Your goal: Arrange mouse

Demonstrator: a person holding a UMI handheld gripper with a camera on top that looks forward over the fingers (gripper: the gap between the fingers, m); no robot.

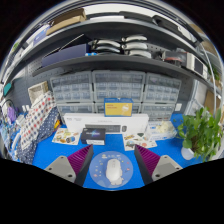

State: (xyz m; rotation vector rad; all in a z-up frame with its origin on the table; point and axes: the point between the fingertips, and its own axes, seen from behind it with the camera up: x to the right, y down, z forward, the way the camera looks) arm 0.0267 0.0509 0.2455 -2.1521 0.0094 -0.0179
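Note:
A white mouse lies on a round light-blue patterned mouse mat on the blue table. My gripper is over it. The left finger and right finger, each with a magenta pad, stand wide apart on either side of the mat. The mouse sits between them with a clear gap at each side. The fingers are open and hold nothing.
Just beyond the mat lie a dark box, a white box and papers. A potted green plant stands at the right. A checked cloth hangs at the left. Shelves of drawer cabinets line the back.

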